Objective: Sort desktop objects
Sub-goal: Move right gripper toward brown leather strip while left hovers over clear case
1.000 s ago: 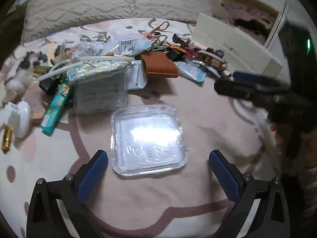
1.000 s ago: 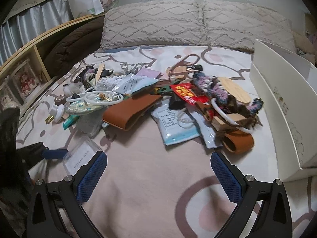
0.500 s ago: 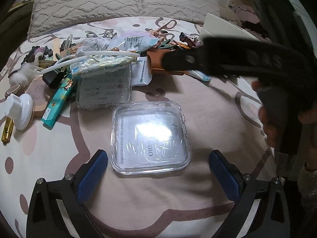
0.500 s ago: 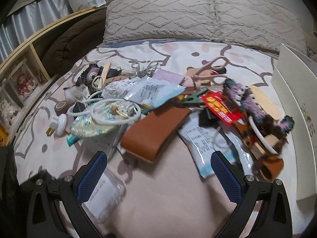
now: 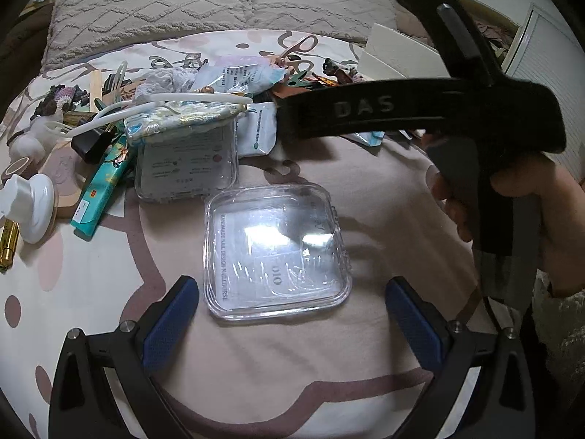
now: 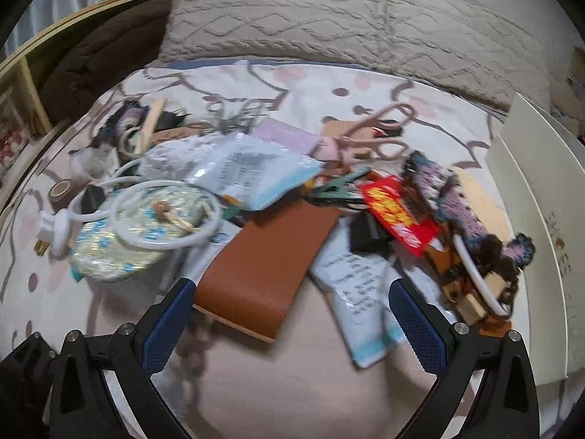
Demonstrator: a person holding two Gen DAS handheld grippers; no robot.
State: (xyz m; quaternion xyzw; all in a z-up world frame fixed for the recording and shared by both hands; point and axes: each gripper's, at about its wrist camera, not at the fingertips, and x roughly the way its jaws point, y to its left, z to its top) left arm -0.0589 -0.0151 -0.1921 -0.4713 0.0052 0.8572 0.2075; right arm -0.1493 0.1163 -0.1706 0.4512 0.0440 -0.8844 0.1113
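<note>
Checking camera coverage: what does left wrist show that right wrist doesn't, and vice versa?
Left wrist only: the clear square case lying alone between the open left gripper fingers, a second clear case under the pile's edge, the teal tube, and the hand holding the right gripper's body.

Right wrist only: the open right gripper nearing the brown leather wallet, plus the red packet and green clip.

Both: the floral pouch with the white cable, the pink scissors, pillows.

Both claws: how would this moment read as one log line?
left claw: open, before clear case | right claw: open, at brown wallet
</note>
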